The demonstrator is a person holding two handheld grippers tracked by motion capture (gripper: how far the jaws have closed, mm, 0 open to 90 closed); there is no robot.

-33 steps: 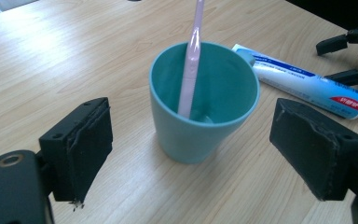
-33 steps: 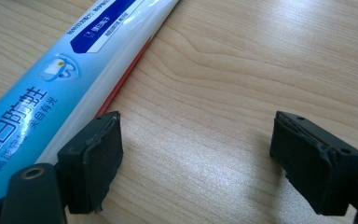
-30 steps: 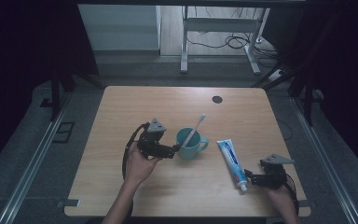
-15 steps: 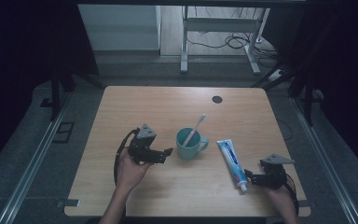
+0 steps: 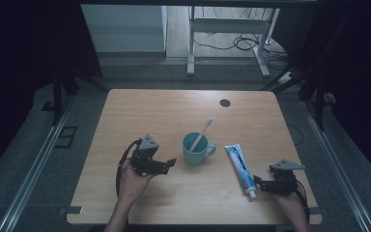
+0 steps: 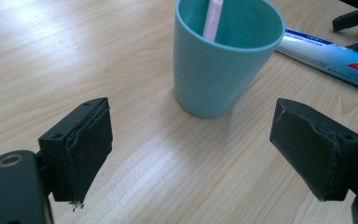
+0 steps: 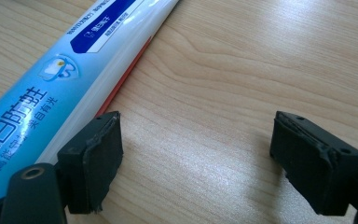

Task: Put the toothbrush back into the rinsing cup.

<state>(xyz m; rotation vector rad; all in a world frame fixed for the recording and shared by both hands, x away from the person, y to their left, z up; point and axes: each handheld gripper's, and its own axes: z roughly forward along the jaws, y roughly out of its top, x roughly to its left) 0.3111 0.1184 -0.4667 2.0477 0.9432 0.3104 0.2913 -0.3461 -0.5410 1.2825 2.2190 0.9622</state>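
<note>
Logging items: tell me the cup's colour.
Teal cup, clearest in the left gripper view.

Two forearms enter from the bottom edge of the high view, each hand gripping a black two-jaw gripper. The left hand point(image 5: 131, 181) holds the left gripper point(image 5: 169, 164) low and roughly level, jaws pointing to its right and spread wide apart with nothing between them (its own view shows both black pads point(image 6: 86, 147) well separated). The right hand point(image 5: 290, 205) holds the right gripper point(image 5: 257, 183) with jaws pointing to its left, likewise spread wide and gripping nothing. A grey three-cornered plate tops each gripper, and a cable loops behind the left one.
</note>
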